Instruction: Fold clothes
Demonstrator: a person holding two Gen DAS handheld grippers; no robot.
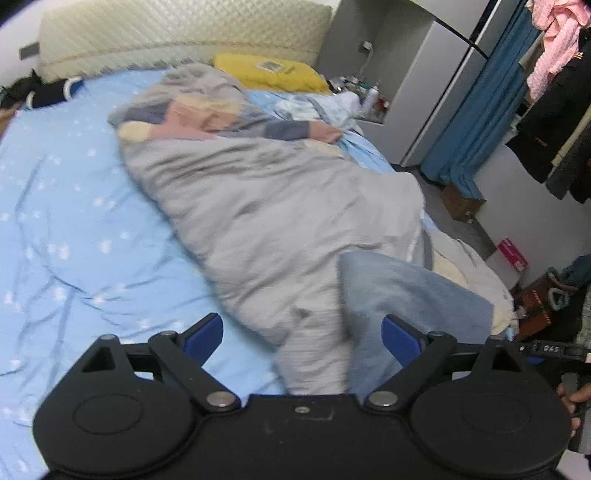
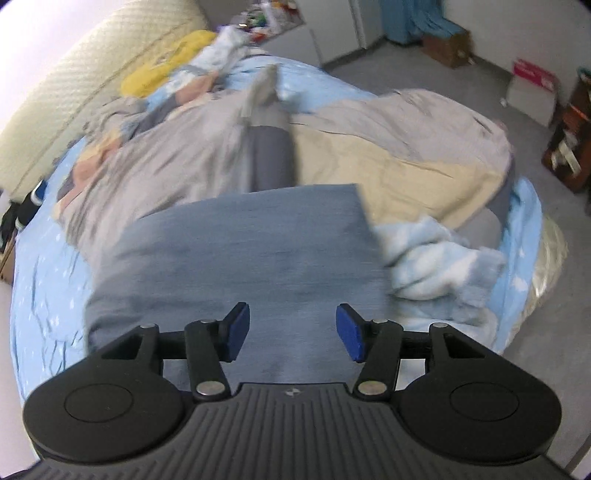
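Both the left gripper (image 1: 301,338) and right gripper (image 2: 291,332) are hanging wide open over the blue jeans (image 2: 240,251) at the bed (image 1: 74,221) edge, and I think they next need to pinch an edge for folding.

You've got matt denim-look jeans (image 2: 240,254) on a soft grey cloth duvet (image 1: 266,206), wrinkled cotton-like bed sheet (image 1: 74,206), quilted headboard (image 1: 177,33), matt black plastic gripper bodies.
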